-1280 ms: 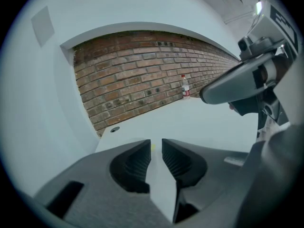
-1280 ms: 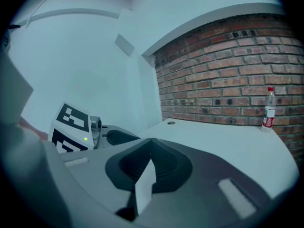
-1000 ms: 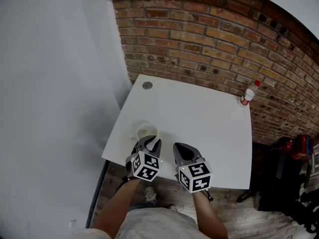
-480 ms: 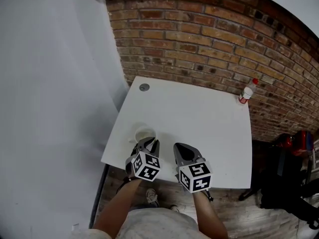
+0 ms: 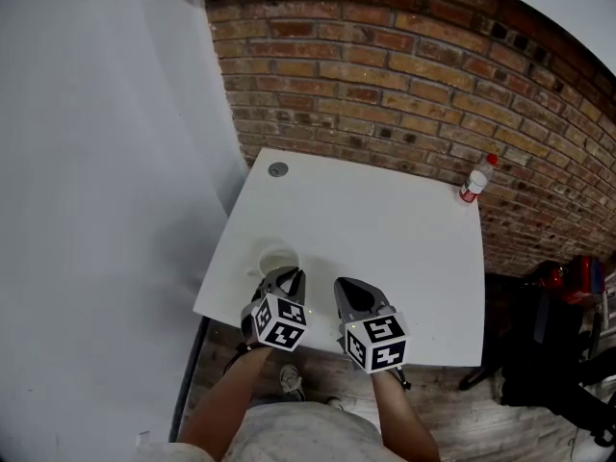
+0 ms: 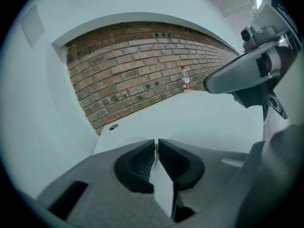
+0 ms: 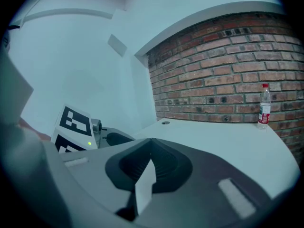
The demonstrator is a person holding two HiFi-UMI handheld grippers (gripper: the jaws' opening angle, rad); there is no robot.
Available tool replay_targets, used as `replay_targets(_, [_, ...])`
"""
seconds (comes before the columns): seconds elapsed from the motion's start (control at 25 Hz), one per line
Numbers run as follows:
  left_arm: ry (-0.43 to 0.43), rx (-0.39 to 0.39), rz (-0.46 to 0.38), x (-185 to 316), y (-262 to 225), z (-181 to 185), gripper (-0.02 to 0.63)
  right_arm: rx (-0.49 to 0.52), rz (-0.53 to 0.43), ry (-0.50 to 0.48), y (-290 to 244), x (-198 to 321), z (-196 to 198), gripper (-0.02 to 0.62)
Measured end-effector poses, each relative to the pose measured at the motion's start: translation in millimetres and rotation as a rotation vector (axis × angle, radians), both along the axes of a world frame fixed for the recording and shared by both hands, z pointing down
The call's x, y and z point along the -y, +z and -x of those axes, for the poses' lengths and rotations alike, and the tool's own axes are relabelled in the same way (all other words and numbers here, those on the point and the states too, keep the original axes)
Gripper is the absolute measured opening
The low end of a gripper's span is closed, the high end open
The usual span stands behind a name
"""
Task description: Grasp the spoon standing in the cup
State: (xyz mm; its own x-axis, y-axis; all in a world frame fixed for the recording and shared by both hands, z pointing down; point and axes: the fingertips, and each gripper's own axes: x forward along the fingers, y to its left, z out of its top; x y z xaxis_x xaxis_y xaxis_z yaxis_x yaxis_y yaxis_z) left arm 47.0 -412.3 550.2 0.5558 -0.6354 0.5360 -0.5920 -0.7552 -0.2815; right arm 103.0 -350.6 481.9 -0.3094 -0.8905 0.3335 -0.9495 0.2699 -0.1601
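Observation:
A white cup [image 5: 276,257] stands near the table's front left edge. My left gripper [image 5: 292,275] sits just behind it, its tips at the cup's near rim. In the left gripper view the left gripper [image 6: 156,146] has its jaws closed to a thin slit, with a small yellow sliver of the spoon [image 6: 155,147] pinched between the tips. The rest of the spoon and the cup are hidden under the jaws. My right gripper [image 5: 345,284] hovers beside it to the right. In its own view the right gripper [image 7: 151,141] is shut and holds nothing.
The white table [image 5: 385,239] stands against a brick wall [image 5: 385,75]. A small bottle with a red cap [image 5: 474,183] is at the far right corner, and a round grommet hole [image 5: 278,169] at the far left. A dark bag [image 5: 553,345] lies on the floor to the right.
The head camera has shifted slightly. Both grippers and the cup keep their places relative to the table.

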Motion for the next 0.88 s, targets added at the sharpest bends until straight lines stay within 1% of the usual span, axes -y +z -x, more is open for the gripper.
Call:
replay_targets(0.36, [-0.054, -0.046, -0.015, 8, -14, 10, 0.015, -0.003, -0.003, -0.025, -1, -3, 1, 0.008])
replay_targets(0.56, [-0.079, -0.103, -0.032, 7, -30, 18, 0.008, -0.008, -0.012, -0.052, -6, -6, 6, 0.008])
replay_targets(0.76, [-0.127, -0.171, -0.05, 2, -47, 27, 0.008, -0.013, -0.019, -0.081, -9, -14, 10, 0.008])
replay_targets(0.88, [-0.153, -0.219, -0.076, -2, -63, 35, 0.008, -0.015, -0.023, -0.102, -12, -19, 15, 0.008])
